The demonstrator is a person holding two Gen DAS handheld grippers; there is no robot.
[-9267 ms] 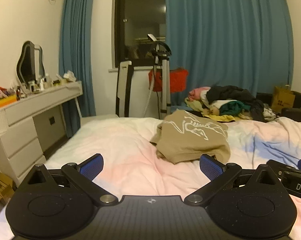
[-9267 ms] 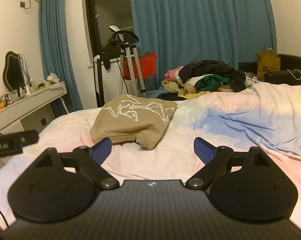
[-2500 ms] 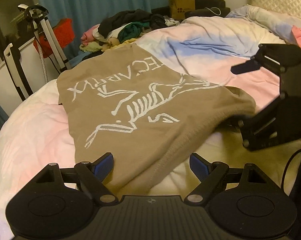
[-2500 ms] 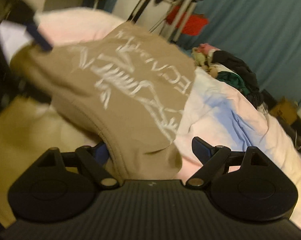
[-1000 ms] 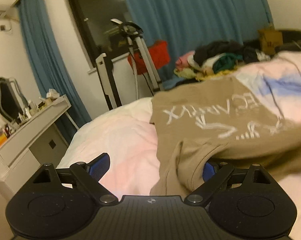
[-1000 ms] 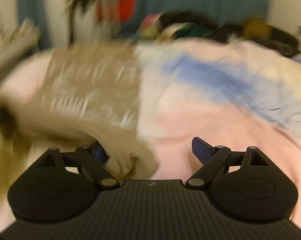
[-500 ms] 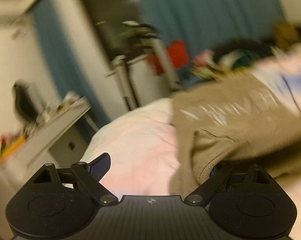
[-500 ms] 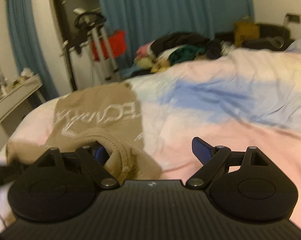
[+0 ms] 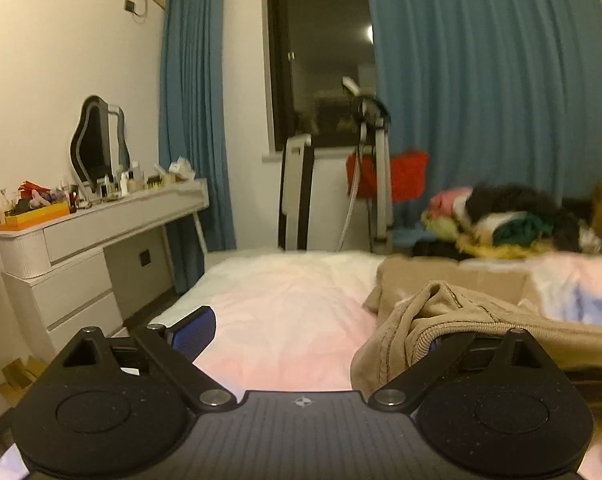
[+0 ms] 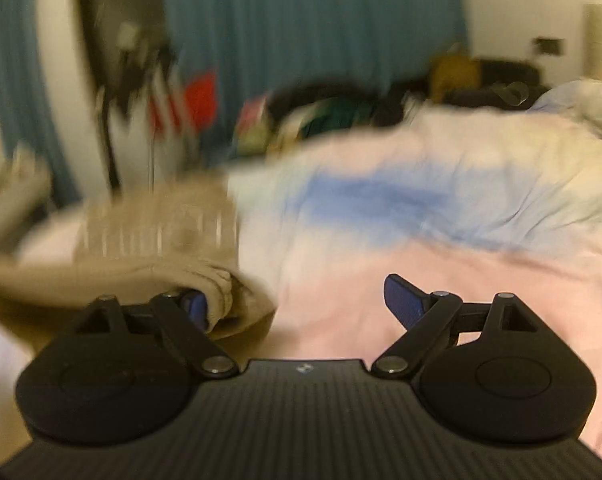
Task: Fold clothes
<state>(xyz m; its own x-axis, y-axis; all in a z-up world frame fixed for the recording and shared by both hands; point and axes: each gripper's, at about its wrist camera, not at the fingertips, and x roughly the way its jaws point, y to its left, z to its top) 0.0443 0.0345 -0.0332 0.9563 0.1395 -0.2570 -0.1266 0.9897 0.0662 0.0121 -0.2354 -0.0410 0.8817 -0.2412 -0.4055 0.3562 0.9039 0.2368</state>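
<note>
Currently, left wrist view sharp, right wrist view smeared by blur. Left gripper [image 9: 313, 336]: fingers spread wide, the left blue pad [image 9: 193, 330] bare over the pink bedcover [image 9: 285, 320], the right pad hidden under cloth. Tan shirt [image 9: 461, 320] bunched in a heap at the right finger of this tool, a ribbed hem folded over that finger; more of the garment lies flat past it, ahead and to the right. Cloth drapes one finger only and is not pinched between the two. Ahead-left of the tool, a white dresser [image 9: 81, 248] with a wavy mirror [image 9: 95, 146] and small bottles on top; straight ahead, a dark window [image 9: 321, 60] between blue curtains [image 9: 481, 80]; ahead-right, a red bag [image 9: 401, 176] on a stand and a clothes pile [image 9: 513, 216] beyond the bed. Right gripper [image 10: 301, 304]: fingers likewise spread apart, the shirt [image 10: 149, 252] draped on and around its left finger, the left pad partly showing beneath a thick hem. Right pad [image 10: 405, 300] bare above the pink and blue bedcover [image 10: 421, 240]. White print on the shirt is unreadable in the blur.
</note>
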